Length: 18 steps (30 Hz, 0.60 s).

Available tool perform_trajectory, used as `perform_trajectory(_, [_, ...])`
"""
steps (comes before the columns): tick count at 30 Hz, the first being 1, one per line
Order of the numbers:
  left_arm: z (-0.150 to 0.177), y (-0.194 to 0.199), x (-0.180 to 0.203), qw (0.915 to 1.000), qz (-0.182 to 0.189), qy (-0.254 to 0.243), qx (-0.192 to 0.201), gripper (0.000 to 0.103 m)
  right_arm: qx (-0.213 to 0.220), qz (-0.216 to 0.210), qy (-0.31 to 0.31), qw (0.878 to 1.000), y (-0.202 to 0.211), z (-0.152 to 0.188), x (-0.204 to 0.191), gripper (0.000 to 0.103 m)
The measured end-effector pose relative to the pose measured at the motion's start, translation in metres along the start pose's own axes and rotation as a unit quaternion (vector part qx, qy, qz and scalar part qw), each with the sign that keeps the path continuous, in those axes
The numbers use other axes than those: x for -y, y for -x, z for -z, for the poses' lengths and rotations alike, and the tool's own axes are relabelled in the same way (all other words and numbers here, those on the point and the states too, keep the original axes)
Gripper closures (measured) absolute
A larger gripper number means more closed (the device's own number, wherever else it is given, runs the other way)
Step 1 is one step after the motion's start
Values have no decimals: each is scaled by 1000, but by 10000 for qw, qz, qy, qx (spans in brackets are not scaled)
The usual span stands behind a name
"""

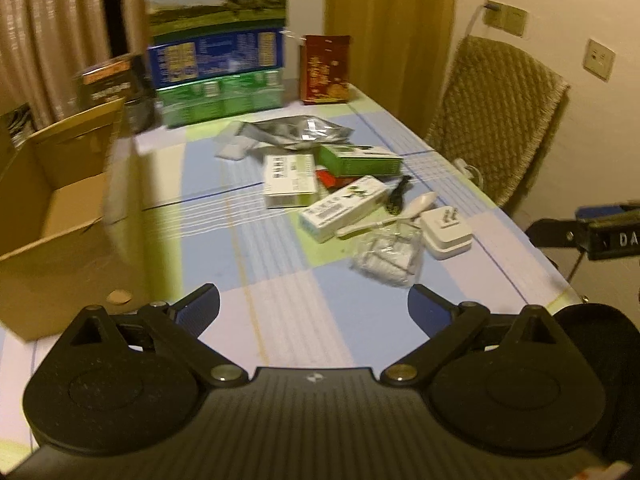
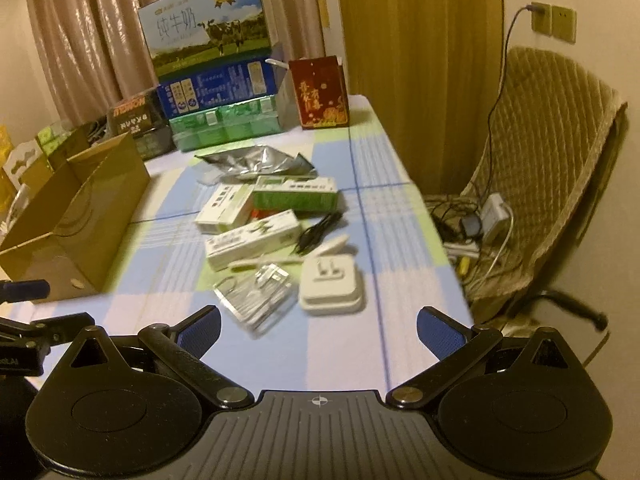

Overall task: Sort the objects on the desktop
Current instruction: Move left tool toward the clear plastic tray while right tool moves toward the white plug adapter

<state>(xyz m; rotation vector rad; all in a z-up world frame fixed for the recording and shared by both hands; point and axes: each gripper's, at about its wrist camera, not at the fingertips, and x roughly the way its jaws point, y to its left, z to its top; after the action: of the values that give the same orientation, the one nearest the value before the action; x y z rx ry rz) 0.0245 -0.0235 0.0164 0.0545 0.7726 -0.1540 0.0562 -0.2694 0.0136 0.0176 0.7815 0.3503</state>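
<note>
A pile of small items lies mid-table: a white charger plug (image 1: 446, 232) (image 2: 332, 284), a clear plastic packet (image 1: 388, 258) (image 2: 254, 294), a long white box (image 1: 344, 206) (image 2: 252, 242), a second white box (image 1: 290, 180) (image 2: 226, 208), a green box (image 1: 360, 160) (image 2: 296, 196), a white spoon (image 1: 400, 212), a black cable (image 2: 318, 232) and a silver foil bag (image 1: 296, 130) (image 2: 256, 162). An open cardboard box (image 1: 60, 200) (image 2: 76, 216) stands at the left. My left gripper (image 1: 314, 312) is open above the near table. My right gripper (image 2: 318, 330) is open, short of the plug.
Stacked milk cartons (image 2: 216, 60), a dark tin (image 1: 114, 88) and a red box (image 2: 320, 92) line the table's far end. A padded chair (image 2: 540, 184) with cables and an adapter stands off the right edge. The table (image 1: 280, 320) carries a checked blue-green cloth.
</note>
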Motion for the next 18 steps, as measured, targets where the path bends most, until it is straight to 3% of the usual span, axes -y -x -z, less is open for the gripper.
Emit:
perform_trajectory(13, [-15,-90,35,9945,562,-718,-517,6,-183,36,326,9993,-41,-19,35,2])
perform_trajectory(18, [-11,-121,35,9913,821,-862,-557,15,-355,-72,381,9986,-68,-12,40,2])
